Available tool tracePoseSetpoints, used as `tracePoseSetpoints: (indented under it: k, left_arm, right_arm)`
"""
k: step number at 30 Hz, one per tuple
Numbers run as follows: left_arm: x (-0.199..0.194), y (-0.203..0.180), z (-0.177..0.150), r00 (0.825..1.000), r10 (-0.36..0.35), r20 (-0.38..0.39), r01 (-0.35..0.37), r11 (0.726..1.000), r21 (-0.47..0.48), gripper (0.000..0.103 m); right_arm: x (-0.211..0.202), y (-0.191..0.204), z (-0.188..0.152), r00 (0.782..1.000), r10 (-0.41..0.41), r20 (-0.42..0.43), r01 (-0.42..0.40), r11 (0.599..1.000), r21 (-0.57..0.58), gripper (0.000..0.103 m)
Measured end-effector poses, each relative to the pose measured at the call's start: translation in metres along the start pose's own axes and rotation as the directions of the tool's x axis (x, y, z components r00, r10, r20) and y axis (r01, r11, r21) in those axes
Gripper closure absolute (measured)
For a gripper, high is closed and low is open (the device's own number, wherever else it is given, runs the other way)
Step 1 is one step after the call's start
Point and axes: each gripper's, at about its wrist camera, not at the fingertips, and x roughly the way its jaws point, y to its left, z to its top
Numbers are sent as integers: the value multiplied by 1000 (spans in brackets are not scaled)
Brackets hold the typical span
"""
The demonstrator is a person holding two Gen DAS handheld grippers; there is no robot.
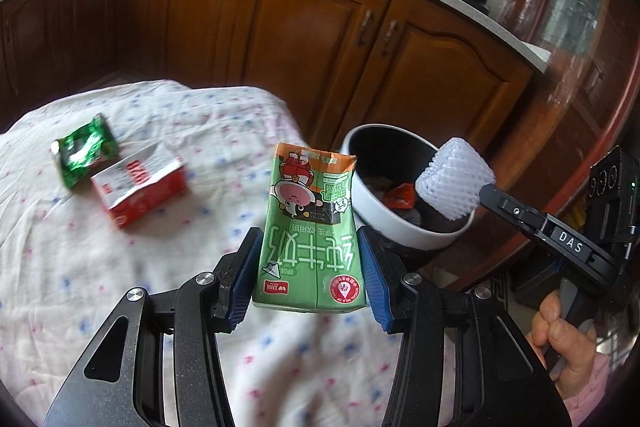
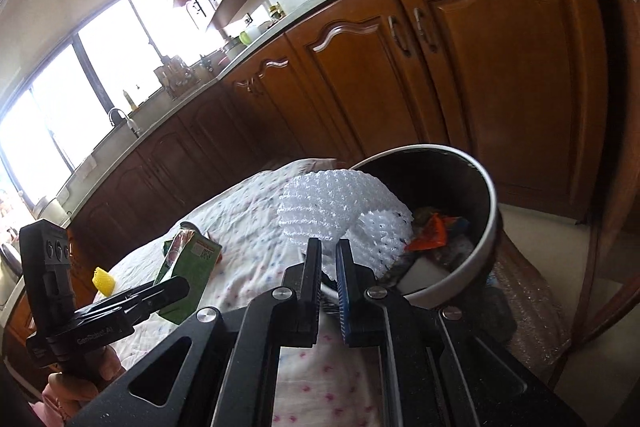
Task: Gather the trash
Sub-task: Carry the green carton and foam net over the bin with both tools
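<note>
One cloth-covered bench (image 1: 80,267). One white bin (image 1: 384,223) at bench edge, trash inside. Left claw (image 1: 310,263) clamps one green milk carton (image 1: 310,227) above bench. Right claw (image 2: 329,267) pinches one white foam net (image 2: 332,203) over bin rim. One red box (image 1: 140,187), one green wrapper (image 1: 86,151) on bench.

so the table (image 1: 120,287) has a white dotted cloth on it, with a green wrapper (image 1: 86,149), a red-and-white box (image 1: 140,187) and something small and yellow (image 2: 104,281)
</note>
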Motion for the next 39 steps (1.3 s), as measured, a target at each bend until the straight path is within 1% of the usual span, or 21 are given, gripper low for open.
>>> tracePoseSetpoints:
  k: [5,11,21,34,35,36,38,39]
  left_arm:
    - [11,-22,7,1000,-17,-5,17,999,44,56]
    - [31,-45,20,999,-27,-33,30,995,92,56]
    - [62,-71,39,997,-36,-68,46,987,155,56]
    - [98,-86,49,991,-25,-128,47,985,169,56]
    - [101,-87,50,991,-24,-135,47,985,168,56]
    - [104,-87,51,990,-25,-141,48,985,166,56]
    - [108,-88,51,987,-29,-156,55,985,163,56]
    - [110,-89,52,986,-32,-166,60,985,164,55]
  right_arm:
    - [0,-9,2,1000,-10,3,10,1000,15,96]
    - [6,-20,9,1000,-25,-6,25,999,26,96]
    - [20,-33,23,998,-63,-29,64,997,31,96]
    - [42,-44,29,991,-98,-95,100,995,9,95]
    - [43,-45,29,990,-98,-100,99,995,11,94]
    - [45,-46,29,990,-94,-105,96,995,15,90]
    - [46,-49,30,990,-90,-111,93,995,28,89]
    - [46,-51,30,990,-87,-113,91,995,34,84]
